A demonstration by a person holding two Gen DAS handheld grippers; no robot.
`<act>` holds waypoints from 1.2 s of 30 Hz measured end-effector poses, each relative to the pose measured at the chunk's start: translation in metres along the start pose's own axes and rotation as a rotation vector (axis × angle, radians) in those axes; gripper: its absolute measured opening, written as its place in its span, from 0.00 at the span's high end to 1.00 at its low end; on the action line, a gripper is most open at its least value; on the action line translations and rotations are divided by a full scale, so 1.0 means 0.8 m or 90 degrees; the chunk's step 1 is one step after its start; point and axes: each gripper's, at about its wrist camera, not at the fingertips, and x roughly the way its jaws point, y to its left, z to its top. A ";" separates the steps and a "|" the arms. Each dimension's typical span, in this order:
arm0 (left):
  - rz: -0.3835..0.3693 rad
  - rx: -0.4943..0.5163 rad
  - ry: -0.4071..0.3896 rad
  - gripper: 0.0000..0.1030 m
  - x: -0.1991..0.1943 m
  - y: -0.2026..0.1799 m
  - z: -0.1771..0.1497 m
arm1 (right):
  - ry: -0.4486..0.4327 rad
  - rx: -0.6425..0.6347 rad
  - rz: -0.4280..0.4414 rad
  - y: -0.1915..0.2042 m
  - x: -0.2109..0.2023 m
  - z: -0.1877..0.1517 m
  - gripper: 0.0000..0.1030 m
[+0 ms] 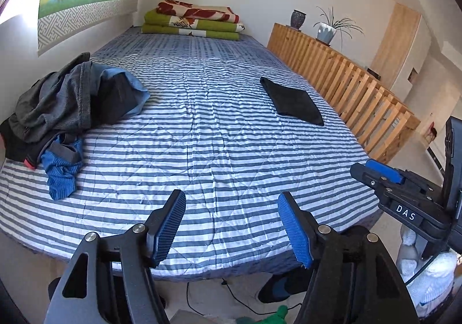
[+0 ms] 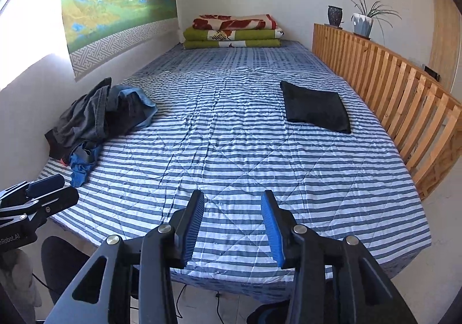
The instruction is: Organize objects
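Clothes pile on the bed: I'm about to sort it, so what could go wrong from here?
1. The clothes pile is tangled, so pinching one garment may drag others along.
2. The blue striped piece lies near the bed's edge and could slip off.
3. A careless sweep might rumple the folded black cloth.

White letters "DAS" stand on the black body of the right gripper (image 1: 375, 177), at the right edge. The left gripper (image 2: 55, 188), near left, bears a cut-off word, probably "Robot.AI".
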 end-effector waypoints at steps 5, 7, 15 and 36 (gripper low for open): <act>0.006 0.001 -0.001 0.31 0.009 -0.002 0.013 | -0.013 -0.008 -0.010 0.010 0.001 0.008 0.54; 0.002 0.000 -0.003 0.26 0.011 -0.004 0.017 | -0.016 -0.008 -0.011 0.011 0.002 0.010 0.54; -0.003 0.003 0.002 0.24 0.020 -0.009 0.023 | -0.016 -0.001 -0.022 0.008 0.005 0.009 0.50; -0.001 -0.007 0.010 0.21 0.041 0.000 0.026 | -0.028 0.004 -0.045 0.003 0.005 0.011 0.31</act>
